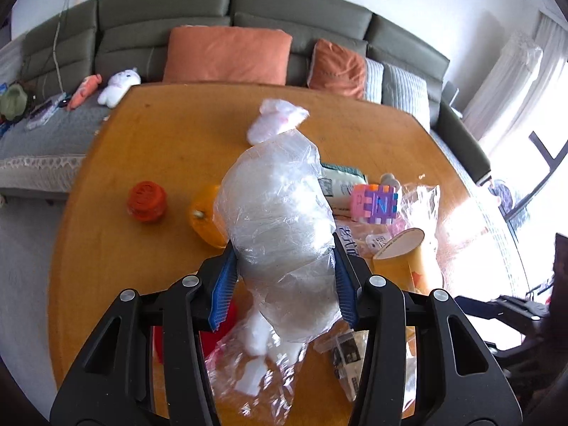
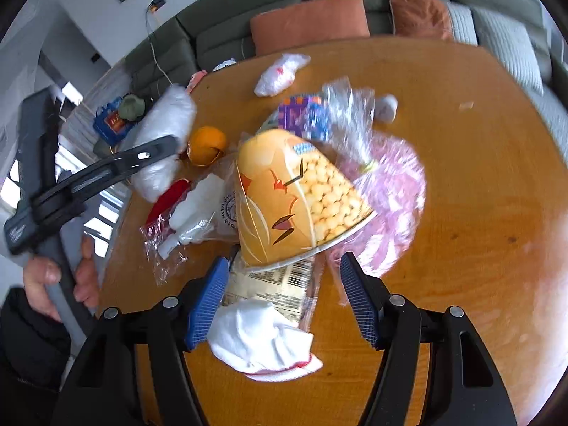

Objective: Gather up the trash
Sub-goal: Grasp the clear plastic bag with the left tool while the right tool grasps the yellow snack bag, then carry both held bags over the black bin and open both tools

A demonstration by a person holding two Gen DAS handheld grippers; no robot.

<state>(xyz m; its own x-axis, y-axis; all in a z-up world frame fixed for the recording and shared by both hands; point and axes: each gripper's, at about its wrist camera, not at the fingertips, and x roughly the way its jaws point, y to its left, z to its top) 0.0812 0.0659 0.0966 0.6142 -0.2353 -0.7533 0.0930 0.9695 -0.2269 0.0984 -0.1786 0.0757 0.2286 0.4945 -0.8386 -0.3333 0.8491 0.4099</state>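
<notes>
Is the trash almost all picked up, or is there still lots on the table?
Nothing looks finished yet. The left gripper has a clear plastic bag squeezed between its jaws. The right gripper is open near the yellow paper cup. Still on the table: the cup, a white wad, wrappers and pink plastic.

Both wrist views close, sharing table (image 1: 149, 142)
</notes>
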